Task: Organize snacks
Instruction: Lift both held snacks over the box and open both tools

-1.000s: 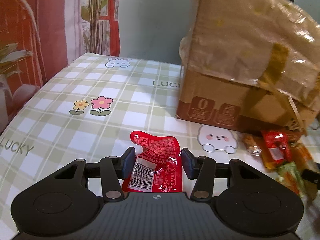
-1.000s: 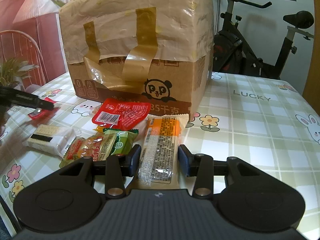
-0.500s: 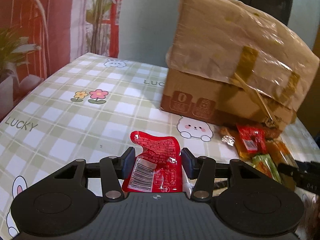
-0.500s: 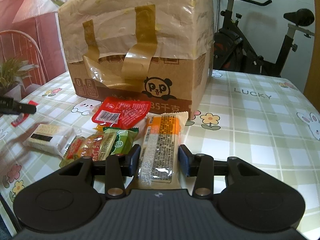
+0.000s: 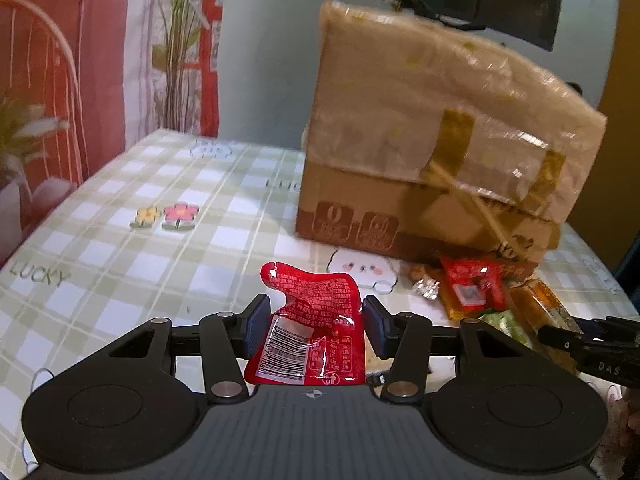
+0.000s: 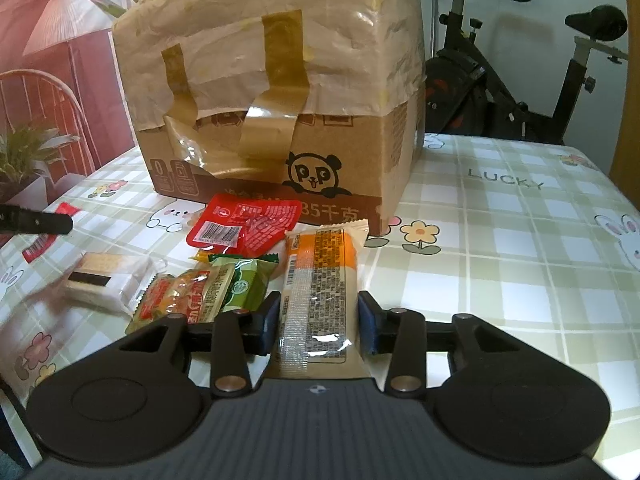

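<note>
My left gripper (image 5: 315, 330) is shut on a red snack packet (image 5: 312, 332) and holds it above the checked tablecloth (image 5: 160, 280). My right gripper (image 6: 318, 326) is shut on an orange-and-white snack bar packet (image 6: 320, 280). A pile of snacks lies in front of a taped cardboard box (image 6: 280, 92): a red packet (image 6: 244, 226), a green packet (image 6: 240, 284), an orange-yellow packet (image 6: 180, 300) and a white wafer packet (image 6: 104, 284). The left gripper's finger (image 6: 36, 222) shows at the left edge of the right wrist view. The pile (image 5: 472, 292) and box (image 5: 440, 152) also show in the left wrist view.
An exercise bike (image 6: 520, 80) stands behind the table on the right. A red curtain and a potted plant (image 5: 28, 132) are on the left. The right gripper's finger (image 5: 592, 346) reaches in at the right edge of the left wrist view.
My left gripper has pulled back and lifted with the red packet, so the box and pile look farther and more to the right. My right gripper has barely moved.
</note>
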Demonstrator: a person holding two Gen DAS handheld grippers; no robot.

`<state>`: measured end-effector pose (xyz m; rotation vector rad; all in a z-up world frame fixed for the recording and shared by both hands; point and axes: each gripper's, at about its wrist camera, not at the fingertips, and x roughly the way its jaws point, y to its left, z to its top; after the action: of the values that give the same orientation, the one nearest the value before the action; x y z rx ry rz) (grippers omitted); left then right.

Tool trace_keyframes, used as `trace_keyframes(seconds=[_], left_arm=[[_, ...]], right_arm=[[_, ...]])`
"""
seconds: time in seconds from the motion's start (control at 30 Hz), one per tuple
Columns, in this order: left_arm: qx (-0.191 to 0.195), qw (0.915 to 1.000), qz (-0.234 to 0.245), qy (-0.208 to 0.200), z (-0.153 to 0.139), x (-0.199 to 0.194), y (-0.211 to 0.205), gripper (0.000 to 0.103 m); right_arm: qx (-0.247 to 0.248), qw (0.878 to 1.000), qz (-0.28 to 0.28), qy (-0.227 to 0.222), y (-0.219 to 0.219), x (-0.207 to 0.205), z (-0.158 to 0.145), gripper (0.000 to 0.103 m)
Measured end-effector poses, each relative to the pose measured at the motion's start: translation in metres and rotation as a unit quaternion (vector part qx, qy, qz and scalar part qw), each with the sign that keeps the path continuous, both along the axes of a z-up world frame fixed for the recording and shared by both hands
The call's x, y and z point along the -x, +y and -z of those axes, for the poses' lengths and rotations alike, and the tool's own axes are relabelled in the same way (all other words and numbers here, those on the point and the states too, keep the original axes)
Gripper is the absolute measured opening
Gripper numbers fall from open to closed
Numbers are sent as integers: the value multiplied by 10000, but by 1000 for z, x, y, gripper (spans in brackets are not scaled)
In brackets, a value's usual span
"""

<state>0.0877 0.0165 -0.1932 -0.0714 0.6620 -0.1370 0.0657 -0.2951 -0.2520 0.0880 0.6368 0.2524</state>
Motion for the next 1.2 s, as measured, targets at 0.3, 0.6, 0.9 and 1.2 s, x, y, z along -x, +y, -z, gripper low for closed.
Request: trace_keyframes(seconds=[0.3,0.6,0.9,1.2], left_arm=[[-65,9985,163,-514,-36,7,-10,53],[-15,9916,636,-1129,-87,-7,-30,54],[176,9800,1028,-1696,-145,-65,-57,54],[264,9887,942,-1137,-149,-162,-83,54]], right_arm=[[-132,9980,-290,-542,2,35,-39,42],[-364,9895,-547,-1291,6,49,-95,42],[-151,9738,-805,-2124,12,-10,-187,42],[-338,9922,-418,-1123,14,-139,-207,42]])
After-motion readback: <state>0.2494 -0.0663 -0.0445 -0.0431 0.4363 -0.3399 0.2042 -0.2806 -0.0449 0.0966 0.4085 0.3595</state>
